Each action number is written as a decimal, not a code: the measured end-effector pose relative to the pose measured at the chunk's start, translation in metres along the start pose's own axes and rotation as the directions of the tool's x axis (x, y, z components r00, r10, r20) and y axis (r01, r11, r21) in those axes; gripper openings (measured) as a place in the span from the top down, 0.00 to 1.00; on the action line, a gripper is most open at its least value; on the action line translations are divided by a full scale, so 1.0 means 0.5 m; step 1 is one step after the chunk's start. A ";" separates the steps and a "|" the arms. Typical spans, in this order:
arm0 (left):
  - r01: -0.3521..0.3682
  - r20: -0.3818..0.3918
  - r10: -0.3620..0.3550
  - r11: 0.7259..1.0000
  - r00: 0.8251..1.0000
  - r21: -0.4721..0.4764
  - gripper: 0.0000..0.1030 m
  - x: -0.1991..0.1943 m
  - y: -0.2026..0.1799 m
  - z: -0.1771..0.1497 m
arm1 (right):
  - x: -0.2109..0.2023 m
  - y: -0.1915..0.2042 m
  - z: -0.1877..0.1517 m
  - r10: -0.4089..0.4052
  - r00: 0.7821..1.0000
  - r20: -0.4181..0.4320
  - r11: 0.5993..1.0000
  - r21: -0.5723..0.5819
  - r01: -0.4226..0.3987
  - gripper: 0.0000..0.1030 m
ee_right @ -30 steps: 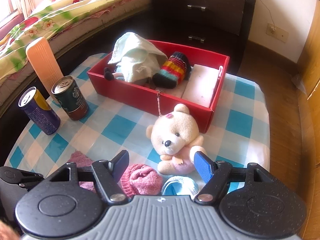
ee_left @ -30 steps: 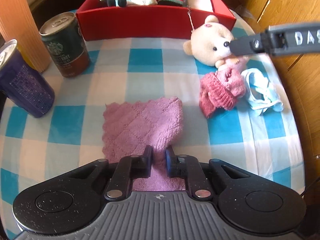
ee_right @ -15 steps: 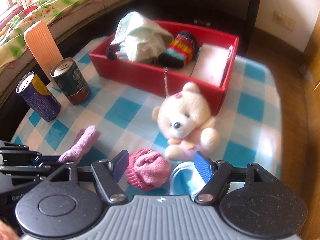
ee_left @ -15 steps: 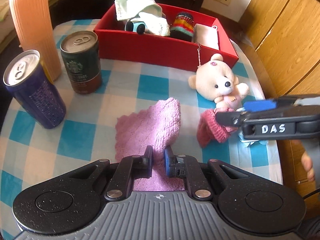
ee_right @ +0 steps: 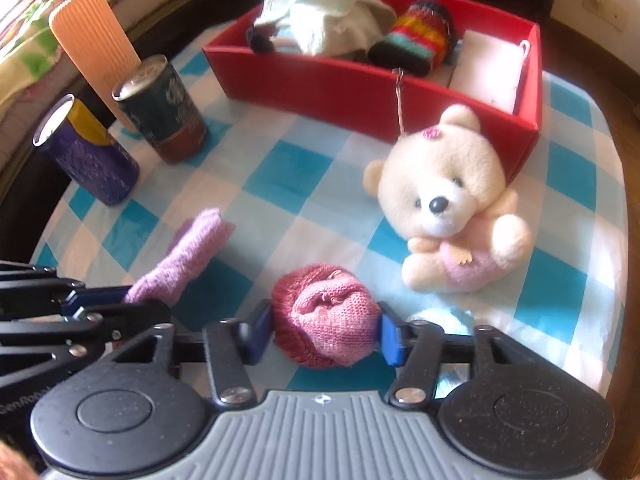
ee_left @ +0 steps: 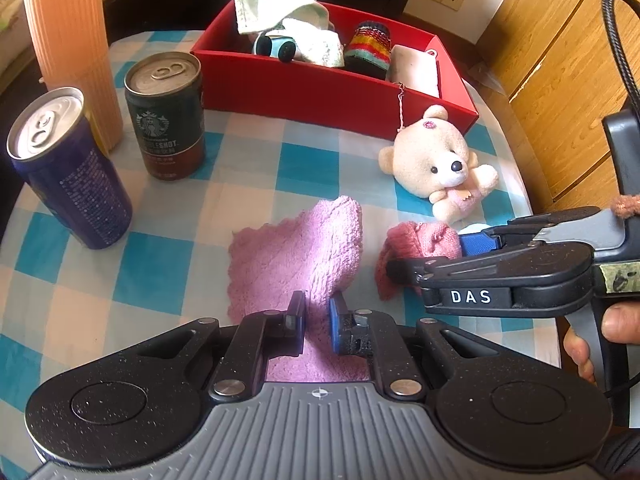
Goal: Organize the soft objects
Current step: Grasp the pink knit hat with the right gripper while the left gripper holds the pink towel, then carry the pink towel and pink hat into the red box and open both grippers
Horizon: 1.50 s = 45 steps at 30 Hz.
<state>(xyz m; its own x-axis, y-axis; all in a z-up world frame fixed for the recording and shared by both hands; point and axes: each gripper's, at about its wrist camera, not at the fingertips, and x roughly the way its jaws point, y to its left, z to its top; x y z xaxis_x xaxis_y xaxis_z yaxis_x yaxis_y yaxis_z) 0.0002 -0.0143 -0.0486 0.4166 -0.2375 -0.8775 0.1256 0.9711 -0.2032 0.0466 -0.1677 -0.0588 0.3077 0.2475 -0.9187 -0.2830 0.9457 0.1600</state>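
The left gripper (ee_left: 317, 312) is pinched narrow on the near edge of a lilac quilted terry cloth (ee_left: 298, 248), whose far part rises off the blue-and-white checked worktop (ee_left: 248, 168) in a soft fold; in the right wrist view the same cloth (ee_right: 188, 256) lifts from between that gripper's fingers at the left edge. The right gripper (ee_right: 326, 330) has its blue-padded fingers (ee_right: 390, 338) on either side of a bunched dark-pink knitted piece (ee_right: 326, 314), both pads touching its sides, so it is gripping the knit; from the left wrist view the knit (ee_left: 420, 246) sits at that gripper's tip (ee_left: 440, 254). Just beside it on the right lies a crumpled pale-blue fabric item (ee_right: 444, 318), partly hidden behind the finger. A cream plush teddy bear in a pink outfit (ee_right: 452, 204) lies near the knit, close to the front wall of a red open cardboard box (ee_right: 320, 80). Inside the box are a mint-green towel (ee_right: 324, 20), a rainbow-striped knitted item (ee_right: 420, 36) and a white flat pad (ee_right: 488, 68). Well apart, at the left of the worktop, stand a dark green coffee can (ee_left: 166, 116), a purple drink can (ee_left: 68, 168) and a tall ribbed orange cylinder (ee_left: 68, 36), close together.
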 end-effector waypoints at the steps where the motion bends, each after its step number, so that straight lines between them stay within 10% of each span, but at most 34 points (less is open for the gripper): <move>1: 0.000 0.002 0.000 1.000 1.000 0.001 0.91 -0.001 -0.001 0.001 | -0.003 -0.001 -0.001 0.001 1.000 0.002 1.000 -0.002 -0.001 0.74; 45: 0.031 0.245 -0.037 0.999 0.969 0.026 0.90 -0.096 -0.057 0.196 | -0.200 -0.084 0.063 0.017 0.939 0.342 0.987 0.146 -0.070 0.75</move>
<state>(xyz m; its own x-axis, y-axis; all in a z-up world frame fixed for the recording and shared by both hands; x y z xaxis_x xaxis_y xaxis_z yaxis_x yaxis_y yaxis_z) 0.0649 -0.0329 0.0420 0.6198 -0.2722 -0.7361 0.1624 0.9621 -0.2191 0.0564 -0.2258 0.0379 0.5953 0.3203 -0.7369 -0.1685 0.9465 0.2752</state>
